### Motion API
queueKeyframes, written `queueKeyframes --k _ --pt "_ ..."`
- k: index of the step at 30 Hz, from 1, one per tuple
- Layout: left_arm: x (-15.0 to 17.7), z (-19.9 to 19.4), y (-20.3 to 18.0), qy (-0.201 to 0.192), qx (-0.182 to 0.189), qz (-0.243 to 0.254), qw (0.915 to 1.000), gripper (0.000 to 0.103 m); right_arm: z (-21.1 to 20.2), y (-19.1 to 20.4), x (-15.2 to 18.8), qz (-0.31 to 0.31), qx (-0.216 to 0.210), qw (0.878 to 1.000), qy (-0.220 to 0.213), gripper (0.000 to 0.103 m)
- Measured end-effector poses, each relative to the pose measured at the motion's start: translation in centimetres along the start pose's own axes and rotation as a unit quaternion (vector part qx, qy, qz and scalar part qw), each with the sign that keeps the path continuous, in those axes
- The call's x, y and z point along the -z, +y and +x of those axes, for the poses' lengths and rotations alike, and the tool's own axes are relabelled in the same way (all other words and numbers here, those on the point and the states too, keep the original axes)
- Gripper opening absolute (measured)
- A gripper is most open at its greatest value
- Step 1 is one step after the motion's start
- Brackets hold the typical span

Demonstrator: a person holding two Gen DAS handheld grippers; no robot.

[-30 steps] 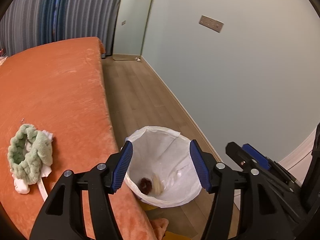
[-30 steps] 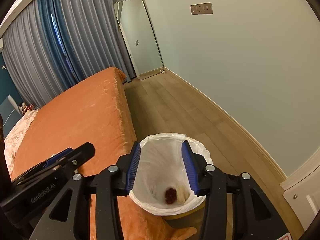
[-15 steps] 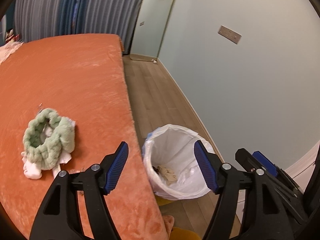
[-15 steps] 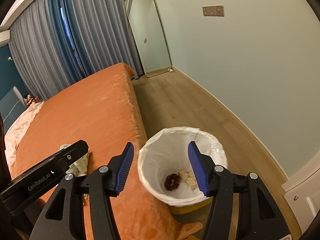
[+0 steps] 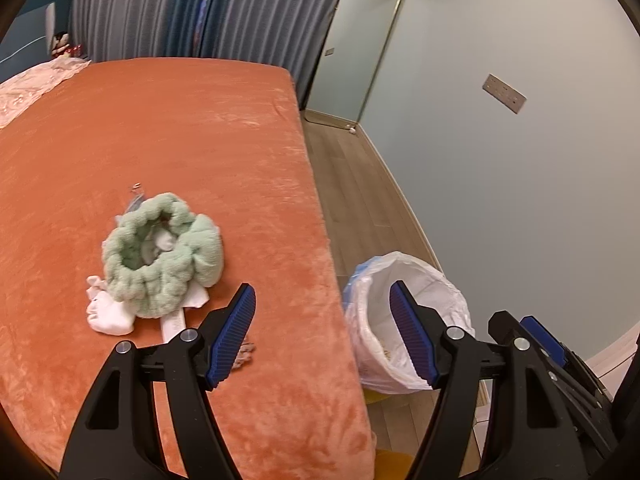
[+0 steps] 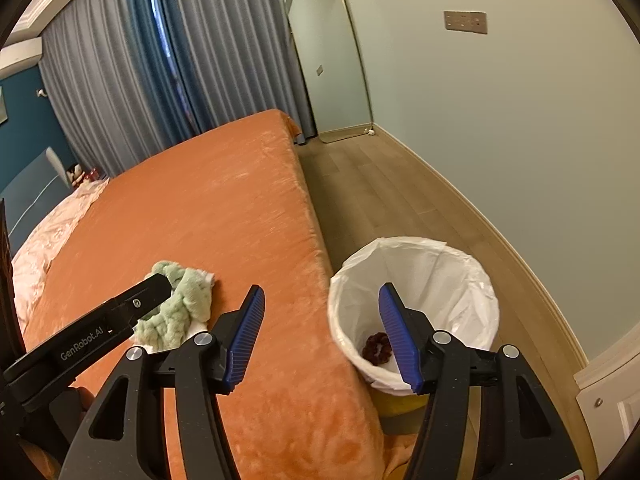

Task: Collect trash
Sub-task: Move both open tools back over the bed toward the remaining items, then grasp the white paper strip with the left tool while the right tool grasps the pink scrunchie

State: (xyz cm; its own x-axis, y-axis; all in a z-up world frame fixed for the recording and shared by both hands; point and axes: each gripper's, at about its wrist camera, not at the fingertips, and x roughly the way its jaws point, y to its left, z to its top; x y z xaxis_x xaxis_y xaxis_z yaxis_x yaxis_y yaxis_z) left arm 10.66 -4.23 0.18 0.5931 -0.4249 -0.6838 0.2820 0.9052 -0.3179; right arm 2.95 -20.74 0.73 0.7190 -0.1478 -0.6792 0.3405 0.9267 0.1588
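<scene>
While left gripper (image 5: 322, 334) gapes empty, green scrunchie (image 5: 162, 254) ahead-left on bed (image 5: 200, 128)

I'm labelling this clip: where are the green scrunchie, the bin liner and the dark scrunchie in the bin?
green scrunchie (image 5: 160, 256): left wrist view, its fluffy ring.
bin liner (image 6: 424, 276): right wrist view, inner white wall.
dark scrunchie (image 6: 375, 345): right wrist view, its middle.

One lined trash bin (image 6: 416, 280); one green scrunchie (image 5: 164, 256); one dark red scrunchie (image 6: 375, 350); one orange bed (image 5: 180, 140); one mirror (image 6: 328, 60).
</scene>
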Motion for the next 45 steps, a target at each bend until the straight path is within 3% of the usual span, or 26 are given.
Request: queueKeyframes --k 4,24,33,45 --pt "0.3 -0.6 1.8 -0.001 -0.010 -0.016 0.9998 0.073 0.2 1.4 0.7 -0.008 -0.003 1.000 0.005 0.061" --pt "2.4 -0.1 10.7 0.020 -0.064 -0.067 0.9955 0.073 3.3 7.6 3.5 -0.047 -0.017 0.998 0.050 0.063" --pt "4.7 2.6 15.7 0.070 -0.113 -0.091 0.9869 0.073 7.6 10.4 6.6 -0.065 -0.020 0.993 0.095 0.063" --pt "6.1 8.5 18.5 0.133 -0.113 -0.131 0.9758 0.073 15.5 12.1 9.6 -0.074 -0.019 0.984 0.161 0.063"
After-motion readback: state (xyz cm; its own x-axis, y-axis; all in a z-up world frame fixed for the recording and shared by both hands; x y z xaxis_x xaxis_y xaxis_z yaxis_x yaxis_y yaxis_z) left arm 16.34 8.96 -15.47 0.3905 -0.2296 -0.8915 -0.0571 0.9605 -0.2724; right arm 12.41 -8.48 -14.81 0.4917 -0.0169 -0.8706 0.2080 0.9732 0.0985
